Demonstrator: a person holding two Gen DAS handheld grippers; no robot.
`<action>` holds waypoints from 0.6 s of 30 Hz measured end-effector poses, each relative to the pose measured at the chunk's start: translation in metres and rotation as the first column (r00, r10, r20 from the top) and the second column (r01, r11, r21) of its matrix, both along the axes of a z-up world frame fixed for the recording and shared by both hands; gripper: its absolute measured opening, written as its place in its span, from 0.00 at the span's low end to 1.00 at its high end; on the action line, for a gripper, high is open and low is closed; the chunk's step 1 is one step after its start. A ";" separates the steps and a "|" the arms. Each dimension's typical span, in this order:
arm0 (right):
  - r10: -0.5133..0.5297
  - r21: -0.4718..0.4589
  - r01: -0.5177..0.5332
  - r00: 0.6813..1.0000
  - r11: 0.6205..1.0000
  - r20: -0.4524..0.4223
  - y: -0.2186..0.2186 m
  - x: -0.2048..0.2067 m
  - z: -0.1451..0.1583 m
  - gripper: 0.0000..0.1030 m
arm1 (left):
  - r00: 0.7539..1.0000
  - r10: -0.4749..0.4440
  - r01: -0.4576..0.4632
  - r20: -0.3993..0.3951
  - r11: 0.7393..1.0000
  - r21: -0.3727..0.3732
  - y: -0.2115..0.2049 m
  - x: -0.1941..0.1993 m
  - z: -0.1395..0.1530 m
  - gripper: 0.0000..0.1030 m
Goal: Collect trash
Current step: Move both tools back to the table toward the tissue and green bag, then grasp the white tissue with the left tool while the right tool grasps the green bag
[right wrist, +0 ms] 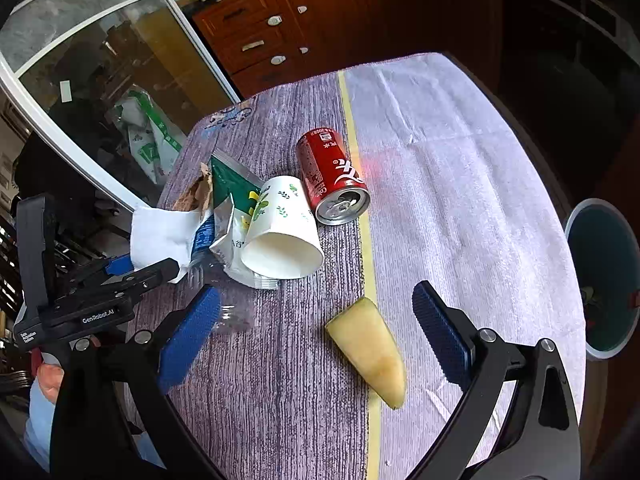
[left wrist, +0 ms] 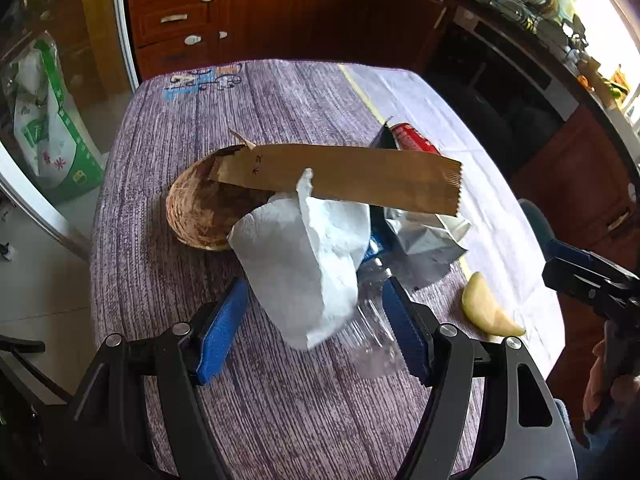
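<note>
On the cloth-covered table [right wrist: 460,168] the trash lies heaped toward the left, a white tissue [left wrist: 304,264] over a brown paper sleeve [left wrist: 340,176], a red can [right wrist: 332,176] far, while left gripper [left wrist: 316,328] and right gripper [right wrist: 316,332] hover with fingers apart, empty.

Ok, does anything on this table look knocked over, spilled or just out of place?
Yes. The red can and paper cup both lie tipped on their sides, no spill visible. A fruit peel sits alone on the tablecloth, and a crumpled napkin and brown paper sleeve are heaped over other litter.
</note>
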State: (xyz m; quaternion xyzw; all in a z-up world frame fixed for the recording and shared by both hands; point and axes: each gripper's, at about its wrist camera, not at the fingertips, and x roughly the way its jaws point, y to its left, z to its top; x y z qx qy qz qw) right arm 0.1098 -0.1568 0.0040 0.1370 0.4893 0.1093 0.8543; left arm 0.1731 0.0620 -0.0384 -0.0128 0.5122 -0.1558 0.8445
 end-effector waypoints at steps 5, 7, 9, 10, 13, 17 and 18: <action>0.051 -0.004 -0.051 0.999 0.999 0.000 0.018 0.009 -0.001 0.90 | 1.000 -0.001 0.001 -0.020 1.000 -0.020 0.002 0.008 -0.010 0.69; 0.071 0.000 -0.071 0.997 0.998 0.004 0.026 0.013 0.000 0.90 | 0.999 -0.014 0.013 -0.032 0.999 -0.044 0.001 0.010 -0.013 0.69; 0.082 0.001 -0.082 0.997 0.997 0.006 0.033 0.017 0.001 0.90 | 0.999 -0.019 0.017 -0.027 0.997 -0.070 0.001 0.013 -0.015 0.69; 0.087 0.000 -0.087 0.996 0.996 0.008 0.036 0.019 0.002 0.90 | 1.000 -0.019 0.018 -0.016 0.996 -0.084 0.001 0.014 -0.014 0.69; 0.110 -0.015 -0.110 0.994 0.994 0.019 0.047 0.027 0.006 0.90 | 0.999 -0.036 0.037 0.013 0.993 -0.111 0.002 0.012 -0.011 0.53; 0.160 -0.030 -0.158 0.986 0.987 0.055 0.066 0.038 0.014 0.90 | 0.997 -0.074 0.077 0.033 0.992 -0.104 -0.003 0.007 -0.007 0.07; 0.167 -0.030 -0.166 0.984 0.986 0.062 0.070 0.040 0.015 0.90 | 0.996 -0.077 0.080 0.034 0.991 -0.108 -0.003 0.004 -0.006 0.06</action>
